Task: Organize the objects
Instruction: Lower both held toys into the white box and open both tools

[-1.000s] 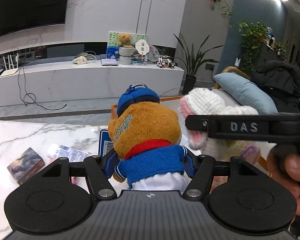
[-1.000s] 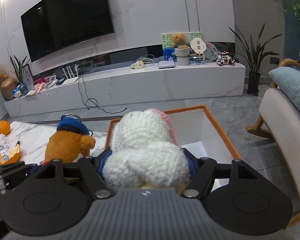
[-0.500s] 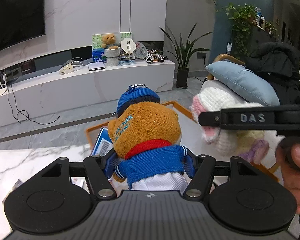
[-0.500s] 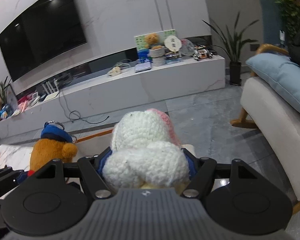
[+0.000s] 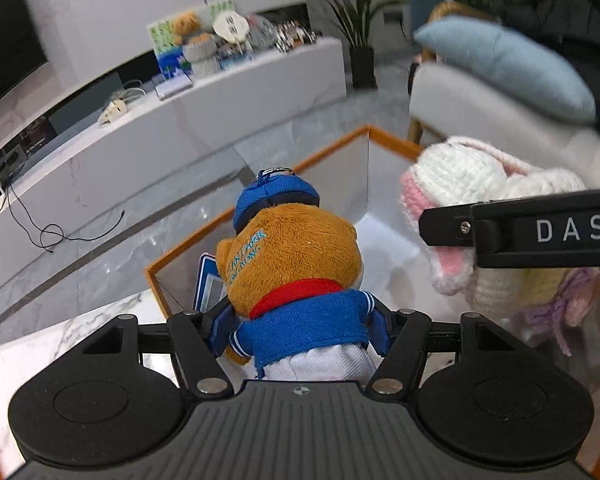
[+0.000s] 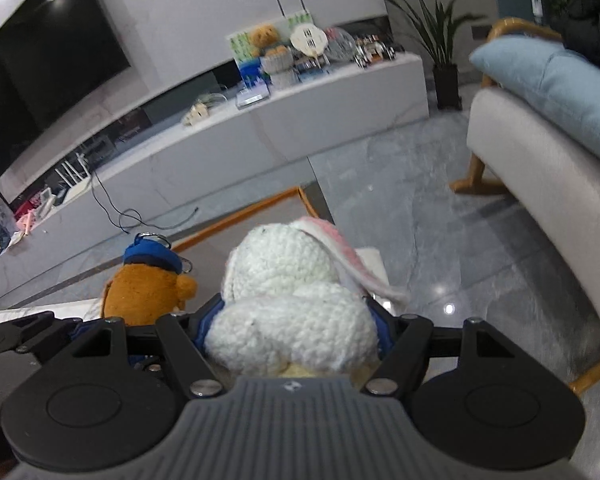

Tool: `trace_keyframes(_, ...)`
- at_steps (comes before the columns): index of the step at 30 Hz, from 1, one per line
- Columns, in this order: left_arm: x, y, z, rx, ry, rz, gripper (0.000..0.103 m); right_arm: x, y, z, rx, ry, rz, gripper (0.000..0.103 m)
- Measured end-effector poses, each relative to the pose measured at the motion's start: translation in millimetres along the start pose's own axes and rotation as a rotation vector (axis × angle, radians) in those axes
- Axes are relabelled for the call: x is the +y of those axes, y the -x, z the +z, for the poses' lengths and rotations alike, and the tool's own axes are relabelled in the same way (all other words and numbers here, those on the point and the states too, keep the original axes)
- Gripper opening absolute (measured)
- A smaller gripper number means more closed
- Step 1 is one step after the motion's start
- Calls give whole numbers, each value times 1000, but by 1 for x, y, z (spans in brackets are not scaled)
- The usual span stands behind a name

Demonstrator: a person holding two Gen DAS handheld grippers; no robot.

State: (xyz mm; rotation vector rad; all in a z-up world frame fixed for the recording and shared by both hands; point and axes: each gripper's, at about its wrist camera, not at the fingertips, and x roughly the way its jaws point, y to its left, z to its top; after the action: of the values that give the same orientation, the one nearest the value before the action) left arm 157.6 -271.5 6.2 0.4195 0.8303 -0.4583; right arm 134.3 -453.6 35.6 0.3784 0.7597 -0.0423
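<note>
My left gripper (image 5: 300,326) is shut on a brown plush bear (image 5: 292,256) with a blue cap, red scarf and blue jacket. The bear hangs over an orange-rimmed box (image 5: 332,146) with pale inner walls. My right gripper (image 6: 296,330) is shut on a white crocheted bunny (image 6: 288,276) with pink-lined ears. In the left wrist view the bunny (image 5: 460,180) and the right gripper's black finger marked DAS (image 5: 540,232) sit to the right, also over the box. The bear (image 6: 148,284) shows left of the bunny in the right wrist view. A blue card (image 5: 208,284) stands inside the box.
The white marble table (image 5: 80,332) edge lies at the lower left, beside the box. A grey armchair (image 6: 540,168) with a blue cushion (image 6: 560,88) stands to the right. A long white TV console (image 6: 220,136) with a cable and ornaments runs across the back over grey floor.
Both grippers have swung right and slightly down with their toys, leaving the marble table behind. The orange-rimmed box now lies under both toys, and both views have rolled.
</note>
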Motion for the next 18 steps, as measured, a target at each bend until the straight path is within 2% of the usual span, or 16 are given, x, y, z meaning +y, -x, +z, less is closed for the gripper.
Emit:
trace_keyframes(8,-21,-23,-9,112,-102,-23,75,15,-18,-9,43,51,-59,72)
trace_keyframes(10,-27,-24,-13,119,-145,-4,75,19,-19,-11,48,67,-63,72)
trace_keyframes(18,-31,-21,-17,128,-164,-13,79,27,-23,-17,47,139,-107,73)
